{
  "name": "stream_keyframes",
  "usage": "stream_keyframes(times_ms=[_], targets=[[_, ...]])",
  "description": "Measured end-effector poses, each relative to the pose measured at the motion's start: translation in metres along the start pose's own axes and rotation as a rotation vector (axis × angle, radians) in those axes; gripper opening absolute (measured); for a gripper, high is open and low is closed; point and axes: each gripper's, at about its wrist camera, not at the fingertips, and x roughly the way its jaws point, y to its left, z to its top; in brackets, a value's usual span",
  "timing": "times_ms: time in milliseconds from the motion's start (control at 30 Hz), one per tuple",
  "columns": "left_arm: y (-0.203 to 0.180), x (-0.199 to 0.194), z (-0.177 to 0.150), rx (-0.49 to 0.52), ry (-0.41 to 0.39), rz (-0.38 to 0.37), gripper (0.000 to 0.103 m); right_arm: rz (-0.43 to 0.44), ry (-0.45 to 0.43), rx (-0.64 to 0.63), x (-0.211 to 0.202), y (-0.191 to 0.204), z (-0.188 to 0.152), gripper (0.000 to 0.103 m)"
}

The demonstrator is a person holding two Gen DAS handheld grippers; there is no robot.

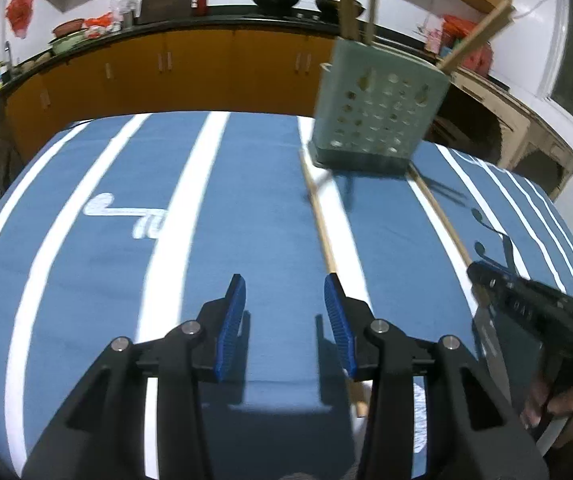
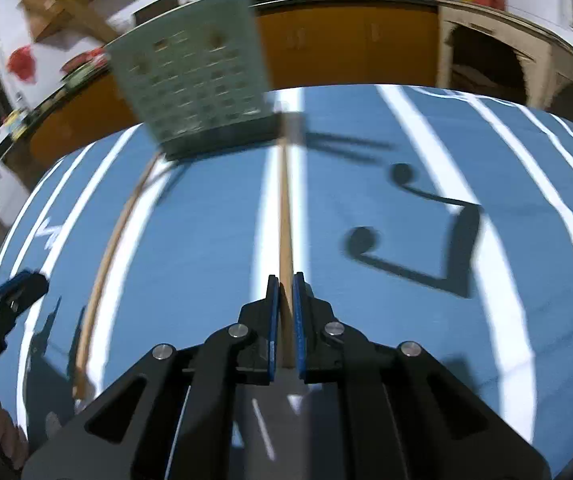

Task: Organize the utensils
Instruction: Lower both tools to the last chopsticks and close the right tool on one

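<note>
Chopstick (image 2: 285,216) was clamped between pads of right gripper (image 2: 285,280), its far tip near the green holder (image 2: 190,80). Left gripper (image 1: 284,292) was open w/ nothing inside, beside 2nd chopstick (image 1: 320,224) on blue cloth (image 1: 246,200).

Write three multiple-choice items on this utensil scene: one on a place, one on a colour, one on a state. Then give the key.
1. Where does the utensil holder stand?
A. far end of the striped cloth
B. on the kitchen counter
C. in the left tongs

2. What colour are the pads of the left tongs?
A. red
B. blue
C. white

3. What state are the right tongs in?
A. wide open
B. shut on nothing
C. shut on a chopstick

Key: 1 A, its base sits on the cloth; 2 B, both pads show blue; 3 C, the stick runs out from between the pads.
</note>
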Motion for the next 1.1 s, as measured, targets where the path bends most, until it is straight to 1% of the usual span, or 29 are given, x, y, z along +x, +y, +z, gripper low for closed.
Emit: stream_keyframes(times_ms=[133, 233, 300, 333, 367, 400, 433, 467, 500, 533, 633, 733, 833, 933, 1100], targets=[[-0.013, 0.009, -0.002, 0.033, 0.027, -0.017, 0.042, -0.078, -0.021, 0.104, -0.004, -0.035, 0.003, 0.008], [-0.022, 0.018, -0.005, 0.058, 0.049, -0.007, 0.042, -0.087, -0.024, 0.137, -0.007, -0.049, 0.003, 0.008], [-0.027, 0.024, -0.007, 0.075, 0.065, 0.004, 0.042, -0.086, -0.024, 0.13, -0.008, -0.051, 0.002, 0.008], [-0.029, 0.028, -0.008, 0.084, 0.073, 0.01, 0.04, -0.085, -0.025, 0.123, -0.009, -0.05, 0.001, 0.008], [-0.031, 0.032, -0.01, 0.092, 0.079, 0.02, 0.037, -0.08, -0.025, 0.115, -0.009, -0.049, 0.0, 0.008], [-0.032, 0.034, -0.01, 0.097, 0.087, 0.024, 0.026, -0.072, -0.023, 0.107, -0.008, -0.047, 0.0, 0.008], [-0.034, 0.035, -0.011, 0.114, 0.073, 0.049, 0.02, -0.064, -0.021, 0.101, -0.009, -0.045, 0.0, 0.008], [-0.034, 0.036, -0.01, 0.116, 0.074, 0.052, 0.016, -0.046, -0.018, 0.089, -0.009, -0.043, -0.001, 0.008], [-0.031, 0.036, -0.008, 0.11, 0.074, 0.057, 0.01, -0.033, -0.015, 0.08, -0.008, -0.039, -0.001, 0.008], [-0.028, 0.037, -0.006, 0.102, 0.075, 0.06, 0.008, -0.018, -0.012, 0.068, -0.008, -0.036, -0.001, 0.008], [-0.006, 0.041, 0.003, 0.057, 0.065, 0.12, 0.008, -0.009, -0.011, 0.03, -0.009, -0.028, -0.004, 0.008], [0.017, 0.045, 0.012, 0.011, 0.064, 0.153, 0.008, -0.023, -0.017, 0.002, -0.008, -0.023, -0.004, 0.008], [0.027, 0.046, 0.016, 0.004, 0.061, 0.151, 0.008, -0.029, -0.019, -0.004, -0.006, -0.023, -0.004, 0.008], [0.028, 0.045, 0.014, 0.016, 0.054, 0.149, 0.009, -0.037, -0.018, -0.011, -0.006, -0.021, -0.003, 0.008], [0.032, 0.045, 0.013, -0.001, 0.053, 0.132, 0.01, -0.037, -0.018, -0.01, -0.006, -0.021, -0.003, 0.008]])
